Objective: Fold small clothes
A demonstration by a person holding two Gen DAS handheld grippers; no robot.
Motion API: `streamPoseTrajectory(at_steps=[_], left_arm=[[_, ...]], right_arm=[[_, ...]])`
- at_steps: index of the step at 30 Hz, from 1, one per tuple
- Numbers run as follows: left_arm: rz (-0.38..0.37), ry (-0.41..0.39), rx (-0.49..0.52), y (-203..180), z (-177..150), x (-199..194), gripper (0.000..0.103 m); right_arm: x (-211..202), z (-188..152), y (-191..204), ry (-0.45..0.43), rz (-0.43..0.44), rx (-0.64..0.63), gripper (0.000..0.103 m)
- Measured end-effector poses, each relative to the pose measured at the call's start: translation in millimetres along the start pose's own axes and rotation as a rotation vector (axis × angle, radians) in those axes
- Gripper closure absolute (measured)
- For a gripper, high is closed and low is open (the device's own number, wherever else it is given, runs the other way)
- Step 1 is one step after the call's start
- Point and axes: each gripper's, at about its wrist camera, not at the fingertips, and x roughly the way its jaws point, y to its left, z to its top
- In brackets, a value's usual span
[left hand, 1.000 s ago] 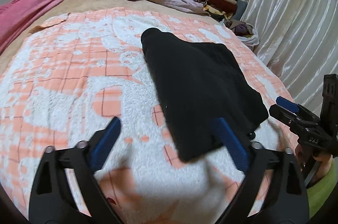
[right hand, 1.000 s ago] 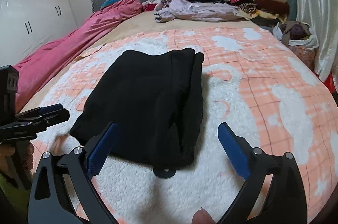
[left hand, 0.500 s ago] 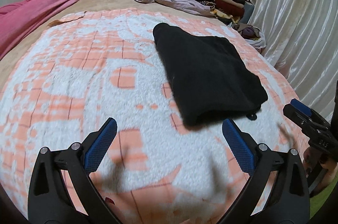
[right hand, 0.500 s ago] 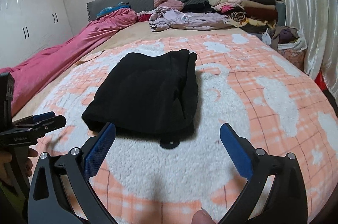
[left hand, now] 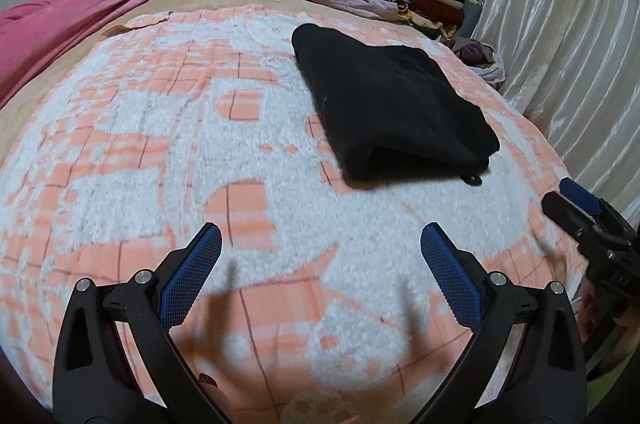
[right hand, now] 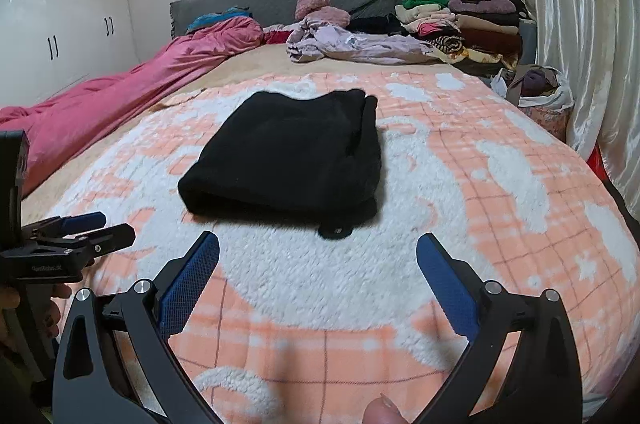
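Your left gripper [left hand: 320, 256] and right gripper [right hand: 318, 260] hover with jaws spread wide and empty, short of the folded black garment [right hand: 288, 156] lying mid-blanket [right hand: 500, 184], apparently a finished fold.

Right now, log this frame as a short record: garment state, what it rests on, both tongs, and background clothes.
garment: black garment, folded, lying flat
surface: orange-and-white blanket on the bed
left tongs: open, empty, short of the garment
right tongs: open, empty, short of the garment
background: stack of folded clothes by the headboard; loose lilac garment; pink duvet
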Motion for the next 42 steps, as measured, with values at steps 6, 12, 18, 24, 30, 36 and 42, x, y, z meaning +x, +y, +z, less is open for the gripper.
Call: streamPoseTrajectory(at_steps=[6, 12, 18, 24, 30, 36, 42], left_arm=[[0.019, 0.018, 0.0, -1, -9, 2, 0.01], [0.028, 0.02, -0.006, 1, -10, 2, 0.01], [0.041, 0.024, -0.002, -1, -11, 2, 0.01], [0.051, 0.016, 0.002, -1, -10, 1, 0.01], [0.04, 0.026, 0.001, -2, -10, 1, 0.01], [0.056, 0.032, 0.007, -2, -10, 2, 0.01], [0.056, 0.03, 0.008, -3, -10, 2, 0.01]], right_arm=[[9, -14, 10, 0.047, 0.008, -0.015, 0.004], [12, -17, 11, 0.058, 0.02, -0.01, 0.004], [12, -18, 8, 0.066, 0.022, -0.003, 0.004], [13, -19, 5, 0.072, 0.024, 0.008, 0.004], [12, -19, 5, 0.075, 0.023, 0.014, 0.004], [13, -19, 3, 0.074, 0.021, 0.019, 0.004], [12, -19, 2, 0.075, 0.023, 0.022, 0.004]])
